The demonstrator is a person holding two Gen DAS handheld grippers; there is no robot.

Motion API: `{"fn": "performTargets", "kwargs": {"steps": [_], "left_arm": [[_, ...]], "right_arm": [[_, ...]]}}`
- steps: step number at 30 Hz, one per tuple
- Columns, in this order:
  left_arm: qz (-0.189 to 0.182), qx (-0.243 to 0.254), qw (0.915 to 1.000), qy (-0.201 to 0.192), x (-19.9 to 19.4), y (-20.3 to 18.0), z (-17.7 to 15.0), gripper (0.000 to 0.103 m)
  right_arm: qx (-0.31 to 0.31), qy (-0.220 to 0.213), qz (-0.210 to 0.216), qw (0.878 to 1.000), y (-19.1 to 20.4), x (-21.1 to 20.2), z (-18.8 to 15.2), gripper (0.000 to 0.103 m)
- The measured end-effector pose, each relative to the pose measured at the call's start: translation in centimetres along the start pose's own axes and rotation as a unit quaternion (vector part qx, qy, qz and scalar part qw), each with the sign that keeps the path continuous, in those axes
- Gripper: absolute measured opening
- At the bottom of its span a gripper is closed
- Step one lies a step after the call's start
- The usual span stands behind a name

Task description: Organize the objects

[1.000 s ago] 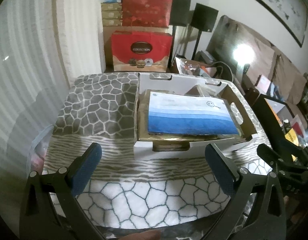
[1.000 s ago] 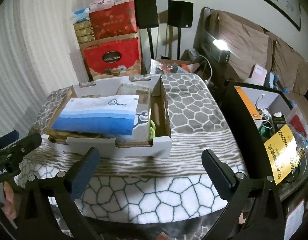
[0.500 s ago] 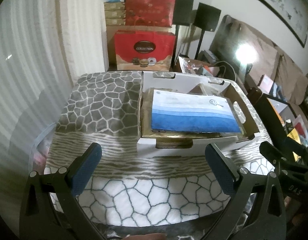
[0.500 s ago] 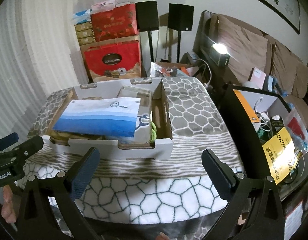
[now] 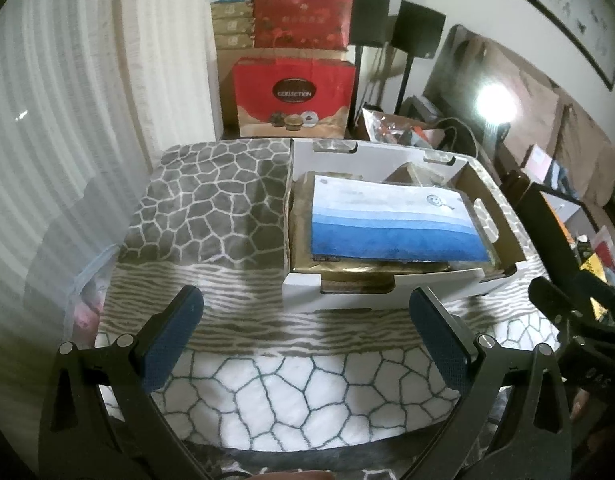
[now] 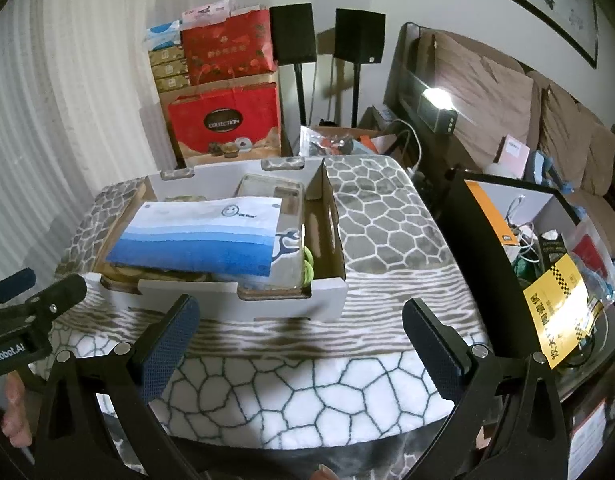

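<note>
My tongs' dark blue pads [image 5: 169,336], white cardboard box [image 6: 243,304], pouch banded white to deep blue [image 6: 203,236], grey-and-white cobble-patterned blanket [image 5: 299,396], red gift bag [image 5: 293,96].

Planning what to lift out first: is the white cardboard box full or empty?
Full: the blue-and-white packet lies atop a gold box, reaching the white cardboard box rim.

My left gripper [image 5: 306,334] is a matte black frame with two angled fingers [image 5: 169,342], each faced with a dark blue textured pad and pinned with silver round-head screws. My right gripper [image 6: 299,338] is built the same: black arms with triangular cut-outs, blue pads [image 6: 433,346], silver screws. From the right wrist, the left unit's side carries white lettering ending "Robot.AI".
</note>
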State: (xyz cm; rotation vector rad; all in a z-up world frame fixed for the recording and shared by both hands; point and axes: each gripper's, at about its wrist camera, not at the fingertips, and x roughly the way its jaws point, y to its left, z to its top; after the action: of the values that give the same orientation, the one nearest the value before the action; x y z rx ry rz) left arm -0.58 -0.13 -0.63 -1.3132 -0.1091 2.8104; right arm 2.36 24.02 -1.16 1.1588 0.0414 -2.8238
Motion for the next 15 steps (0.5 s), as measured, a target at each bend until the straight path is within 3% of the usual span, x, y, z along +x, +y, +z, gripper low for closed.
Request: {"fn": "performTargets", "kwargs": {"steps": [15], "left_arm": [[0.011, 0.005, 0.9999, 0.003, 0.12, 0.05, -0.02, 0.103]], "right_arm": [[-0.001, -0.005, -0.003, 1.0, 0.22, 0.0, 0.05, 0.102]]}}
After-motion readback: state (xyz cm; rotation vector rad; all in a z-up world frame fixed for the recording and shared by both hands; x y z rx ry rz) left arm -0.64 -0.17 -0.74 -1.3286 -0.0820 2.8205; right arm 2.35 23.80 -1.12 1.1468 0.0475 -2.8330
